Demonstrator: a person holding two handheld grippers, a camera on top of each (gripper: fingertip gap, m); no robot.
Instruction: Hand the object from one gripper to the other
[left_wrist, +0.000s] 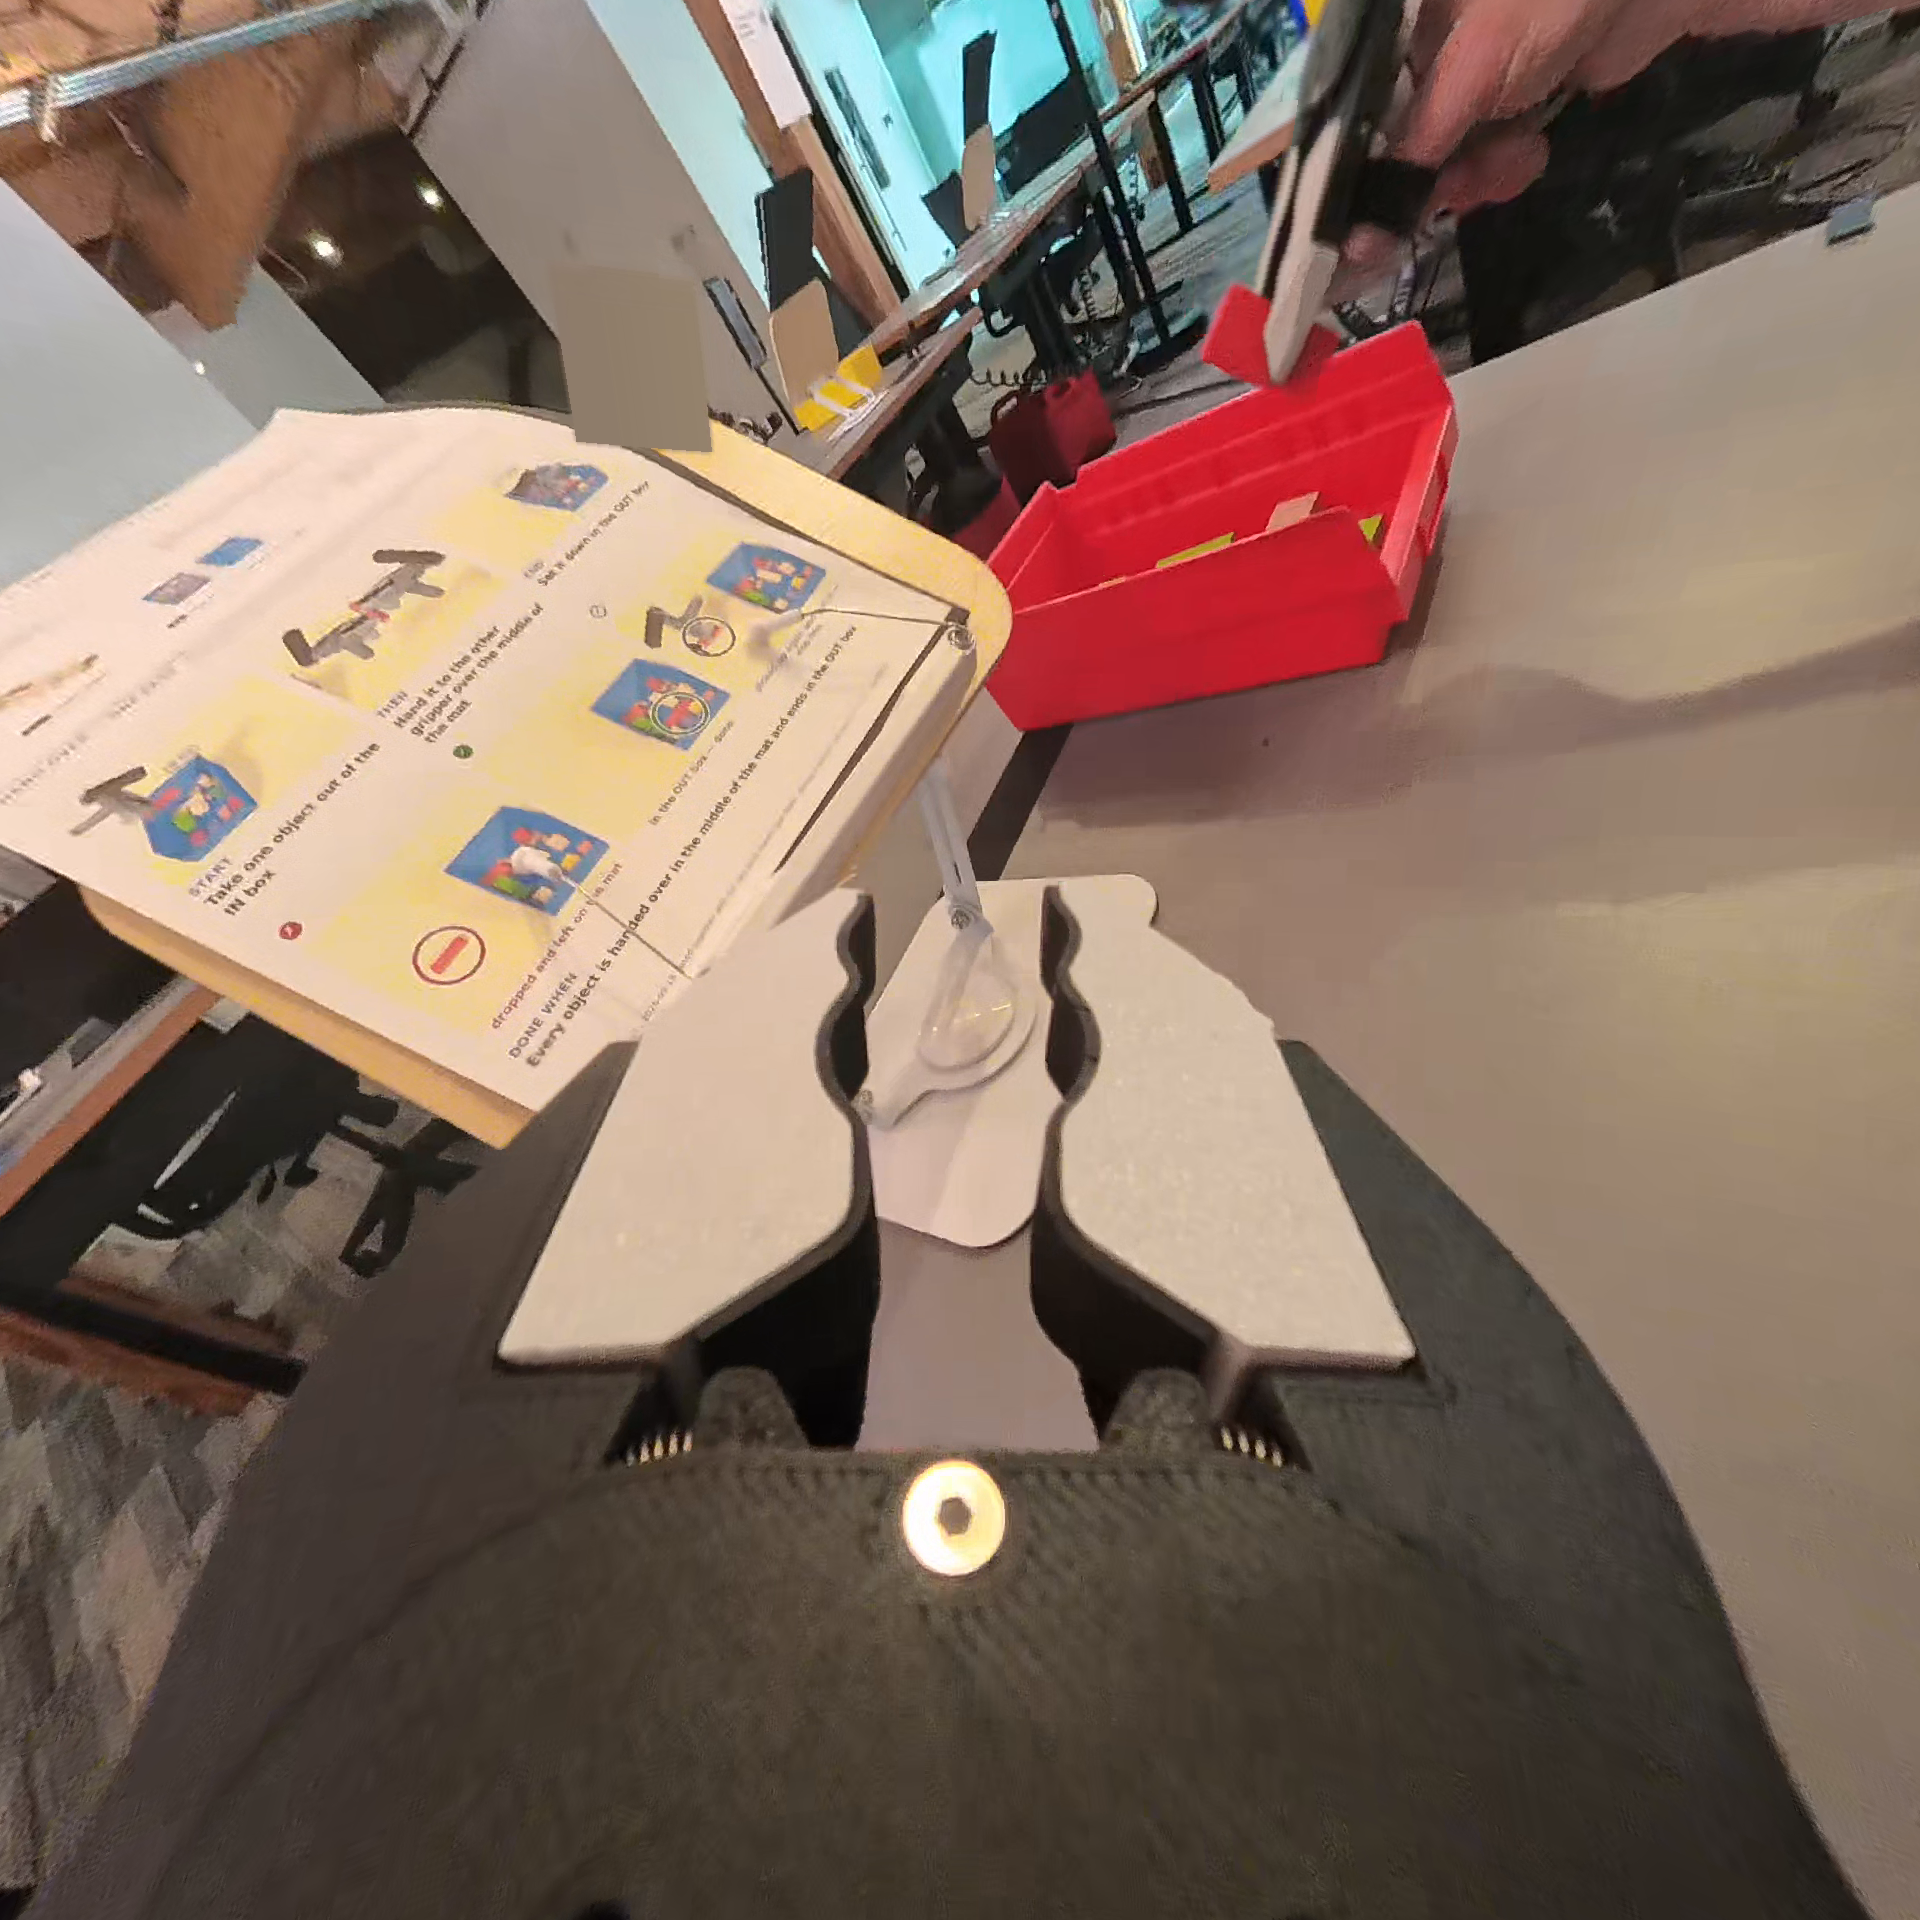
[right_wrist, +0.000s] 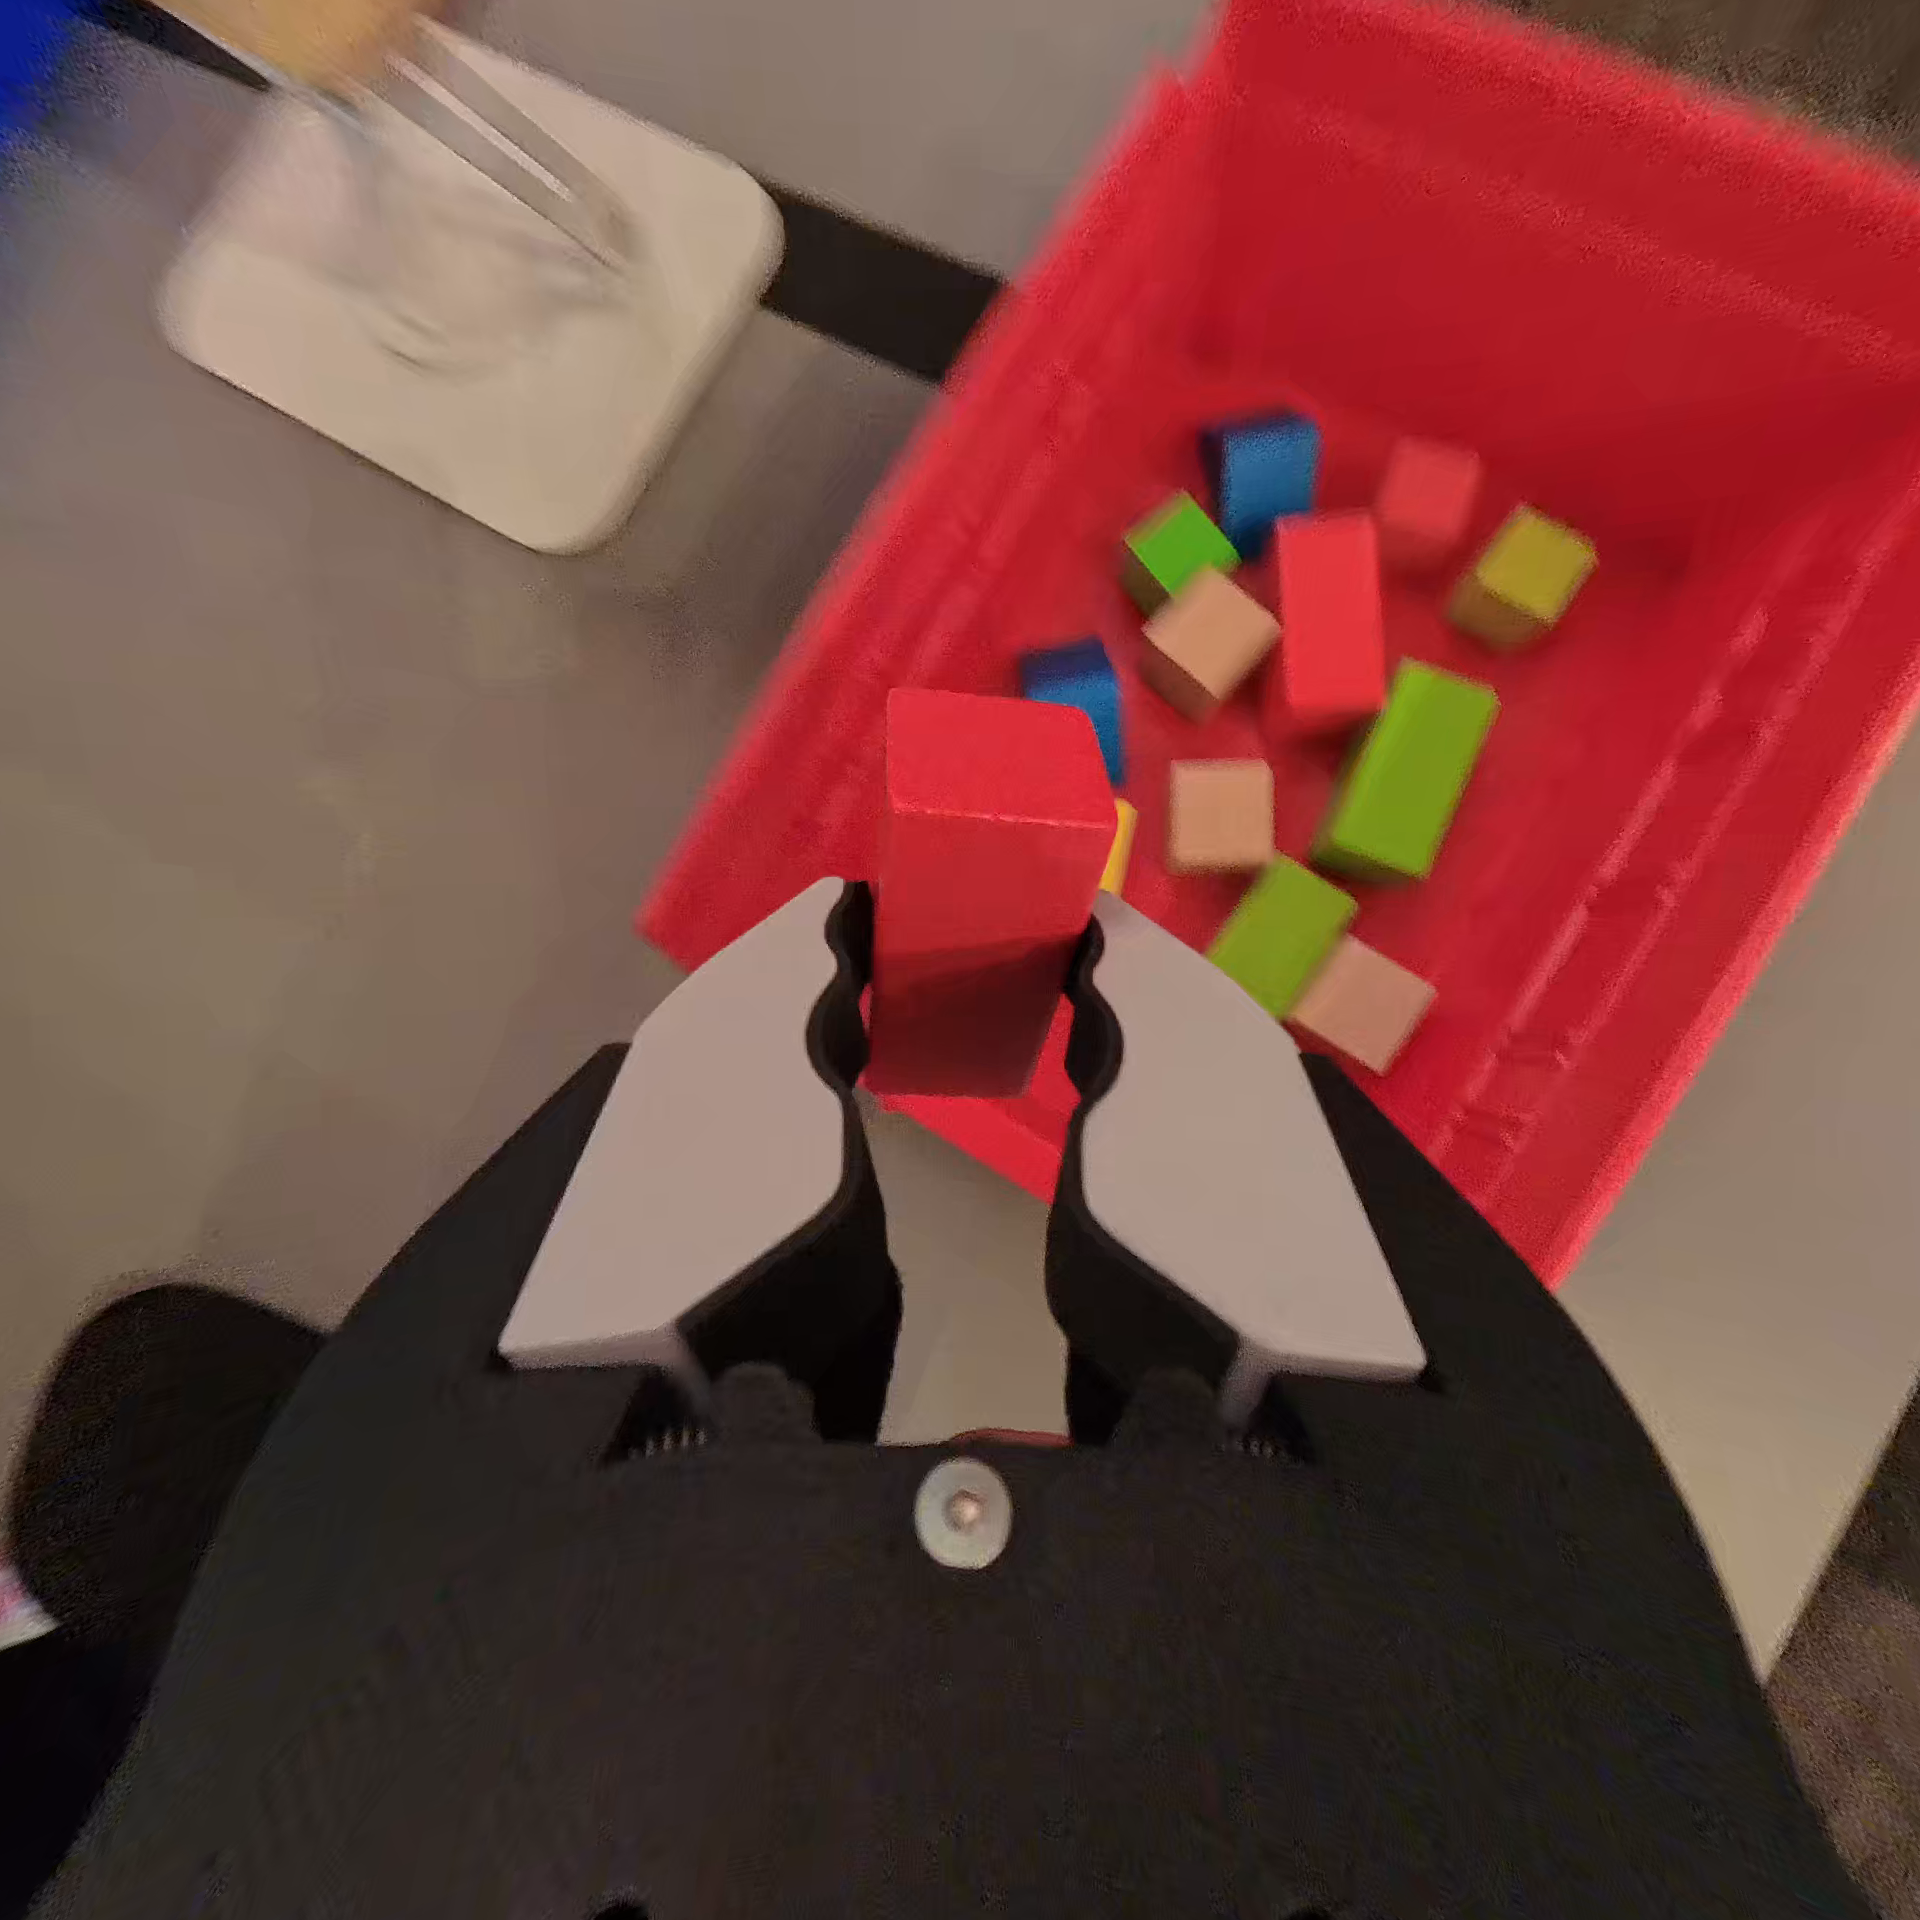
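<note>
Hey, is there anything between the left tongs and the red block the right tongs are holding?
Nothing visible blocks the way. The right tongs grip the red block above the red bin. The left tongs are empty, with bare grey table between; the sign stand sits low beneath them.

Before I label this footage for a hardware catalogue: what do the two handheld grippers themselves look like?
The left gripper and right gripper match: a broad black textured body, two flat pale grey angular fingers lined with wavy black pads, small coiled springs at the finger roots, and a round silver washer with a bolt centred on the body. No cables or sleeves show.
</note>
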